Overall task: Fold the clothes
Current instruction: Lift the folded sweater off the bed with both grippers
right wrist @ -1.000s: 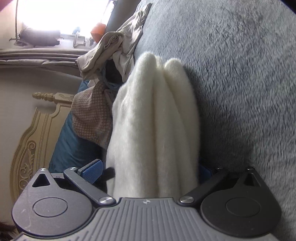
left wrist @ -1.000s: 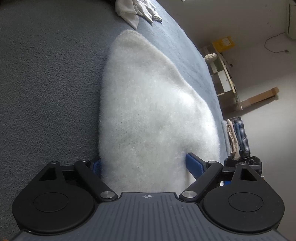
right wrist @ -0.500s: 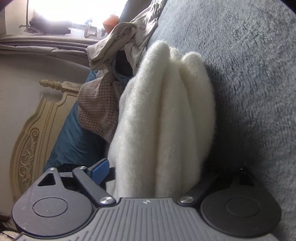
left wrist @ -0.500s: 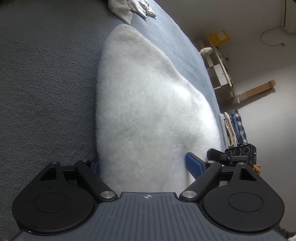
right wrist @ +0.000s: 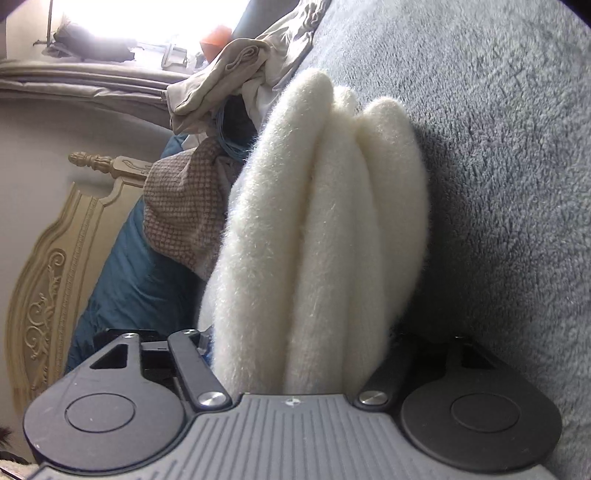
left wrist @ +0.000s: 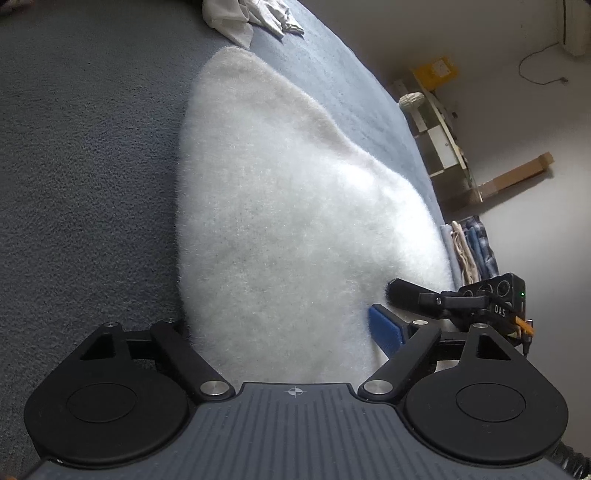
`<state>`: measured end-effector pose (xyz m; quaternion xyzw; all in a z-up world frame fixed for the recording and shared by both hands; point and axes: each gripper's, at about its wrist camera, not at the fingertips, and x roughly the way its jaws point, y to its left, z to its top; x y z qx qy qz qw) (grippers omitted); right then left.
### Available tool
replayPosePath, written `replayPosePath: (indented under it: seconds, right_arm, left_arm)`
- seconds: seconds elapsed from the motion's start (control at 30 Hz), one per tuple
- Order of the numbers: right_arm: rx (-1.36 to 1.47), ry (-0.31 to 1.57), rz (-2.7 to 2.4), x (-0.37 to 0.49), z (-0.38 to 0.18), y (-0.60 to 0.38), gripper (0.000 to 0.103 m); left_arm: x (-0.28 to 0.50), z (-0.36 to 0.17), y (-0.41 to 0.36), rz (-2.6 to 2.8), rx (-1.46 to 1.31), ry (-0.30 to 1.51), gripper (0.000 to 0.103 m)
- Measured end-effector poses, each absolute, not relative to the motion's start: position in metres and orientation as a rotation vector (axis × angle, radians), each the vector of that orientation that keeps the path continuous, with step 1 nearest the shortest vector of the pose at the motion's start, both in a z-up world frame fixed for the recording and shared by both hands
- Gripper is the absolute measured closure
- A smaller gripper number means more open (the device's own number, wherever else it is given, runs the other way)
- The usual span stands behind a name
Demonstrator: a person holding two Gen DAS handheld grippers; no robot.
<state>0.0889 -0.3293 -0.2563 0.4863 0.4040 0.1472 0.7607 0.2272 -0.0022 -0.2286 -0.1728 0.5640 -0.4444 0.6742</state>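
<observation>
Fleece fills the left wrist view: the white fuzzy garment (left wrist: 295,221) lies spread on the grey bed (left wrist: 81,166) and runs straight ahead from our left gripper (left wrist: 280,332). Its blue pad (left wrist: 386,330) shows to the right of the cloth with a gap; the left pad is buried under the fleece edge. We judge the gripper to straddle this edge without a tight pinch, though we cannot tell for sure whether it clamps. Such a hold would suit steadying one end while the other is worked. To the right of this gripper the right gripper (left wrist: 480,301) reaches in at the garment's side. Far ahead lies a crumpled white cloth (left wrist: 251,18), and off the bed's right edge a stack of folded clothes (left wrist: 471,247).

From the right wrist view, the garment stands in thick doubled layers (right wrist: 321,240) directly between the arms of our right gripper (right wrist: 295,354). Both pads are hidden in the pile, so we judge it closed on the folds, holding several layers together so they travel as one. Left of and beyond the bundle sit a heap of unfolded clothes (right wrist: 229,74) and a carved headboard (right wrist: 62,251).
</observation>
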Motion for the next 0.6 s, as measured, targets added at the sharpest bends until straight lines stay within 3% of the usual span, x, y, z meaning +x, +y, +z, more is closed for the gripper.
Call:
replayPosePath:
  seconds: [0.17,0.6]
  right_arm:
    - [0.986,0.881,0.3,0.089,-0.237,-0.321,0.036]
    - [0.905,0.86,0.285,0.081,-0.2,-0.331,0.037]
  left_arm:
    - [0.227,-0.217,-0.001,-1.02,-0.393,1.254,0.028]
    - [0.221,-0.202,-0.013,-1.081,-0.424,1.235,0.029]
